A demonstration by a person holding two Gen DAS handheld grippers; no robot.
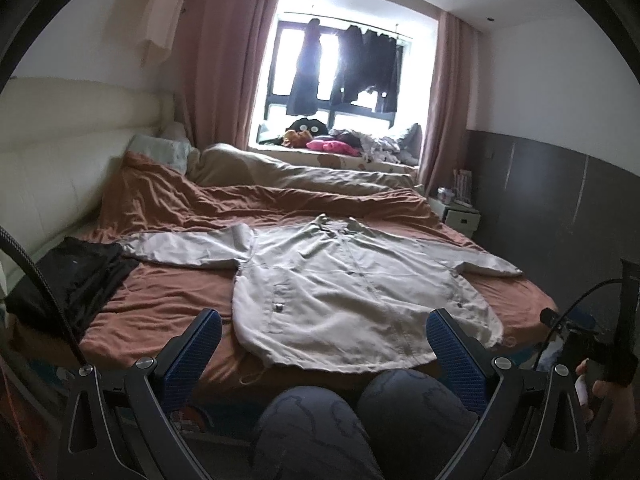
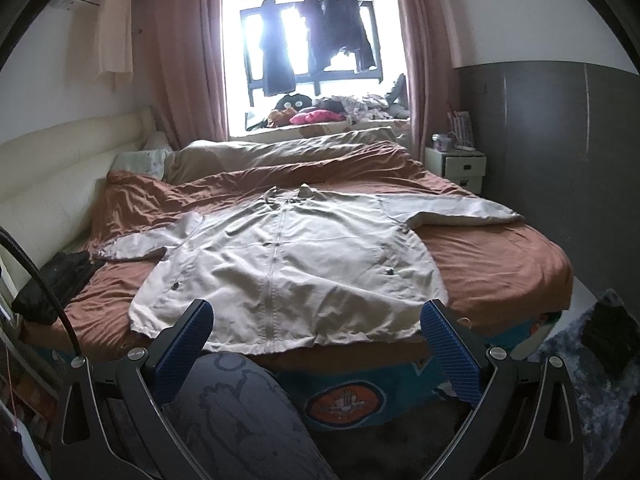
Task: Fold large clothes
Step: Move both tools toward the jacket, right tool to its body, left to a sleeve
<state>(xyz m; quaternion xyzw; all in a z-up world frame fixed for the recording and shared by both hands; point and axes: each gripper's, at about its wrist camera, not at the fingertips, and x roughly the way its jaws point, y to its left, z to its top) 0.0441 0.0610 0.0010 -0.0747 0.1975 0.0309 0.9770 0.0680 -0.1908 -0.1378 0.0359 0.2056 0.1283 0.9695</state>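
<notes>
A large beige jacket (image 1: 340,280) (image 2: 288,256) lies flat, front up, on the rust-brown bed sheet (image 1: 168,296) (image 2: 492,264). Both sleeves are spread out to the sides and its hem reaches the near edge of the bed. My left gripper (image 1: 324,338) is open, held above the person's knees just short of the hem, with nothing between its blue pads (image 1: 196,352). My right gripper (image 2: 316,330) is open too and empty, hovering near the hem's middle. The right gripper's handle and the hand holding it show at the far right of the left wrist view.
A black garment (image 1: 76,276) (image 2: 56,280) lies at the bed's left edge by the cream headboard (image 1: 60,152). Bunched bedding and pillows fill the far side. A white nightstand (image 2: 456,162) stands at the right wall. The person's knees (image 1: 360,412) are below the grippers.
</notes>
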